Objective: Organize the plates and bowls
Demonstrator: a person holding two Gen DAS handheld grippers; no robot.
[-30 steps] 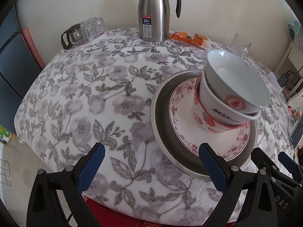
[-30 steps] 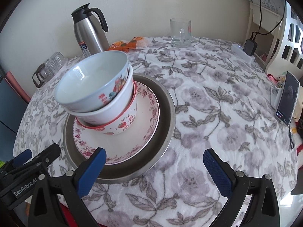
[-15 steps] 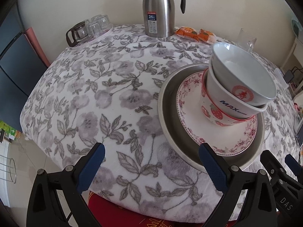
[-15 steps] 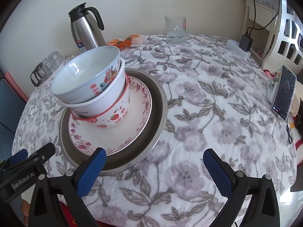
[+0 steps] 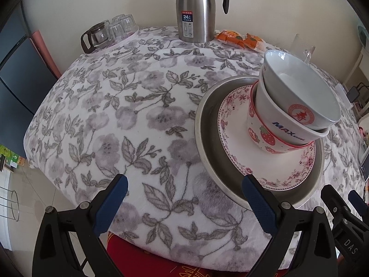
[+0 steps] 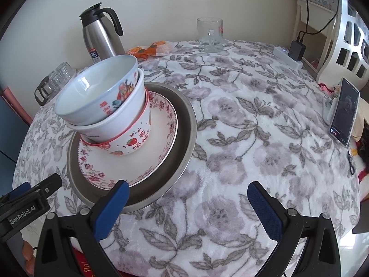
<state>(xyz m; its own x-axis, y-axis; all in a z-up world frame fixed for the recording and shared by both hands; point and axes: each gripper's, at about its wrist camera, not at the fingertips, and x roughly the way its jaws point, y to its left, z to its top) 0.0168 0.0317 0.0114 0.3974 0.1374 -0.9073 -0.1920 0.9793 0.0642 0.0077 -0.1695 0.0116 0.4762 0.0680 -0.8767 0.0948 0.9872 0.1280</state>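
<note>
A stack stands on the flowered tablecloth: a grey metal plate (image 5: 207, 143) (image 6: 184, 138) at the bottom, a red-patterned white plate (image 5: 233, 138) (image 6: 159, 147) on it, then three nested bowls. The lowest is a strawberry bowl (image 5: 263, 136) (image 6: 133, 143), the middle a white bowl (image 5: 276, 120) (image 6: 110, 124), the top a pale blue-white bowl (image 5: 299, 92) (image 6: 96, 94), tilted. My left gripper (image 5: 184, 187) is open and empty, low at the near table edge, left of the stack. My right gripper (image 6: 188, 192) is open and empty, to the stack's right.
A steel thermos jug (image 5: 198, 11) (image 6: 101, 37), a tray of upturned glasses (image 5: 108, 32), orange snack packets (image 5: 239, 39) and a glass mug (image 6: 209, 34) line the far edge. A phone (image 6: 344, 112) and a charger (image 6: 296, 50) sit at the right.
Both grippers have drawn back toward the near table edge and risen slightly, so the stack looks farther off. The stack has not moved. Both stay open.
</note>
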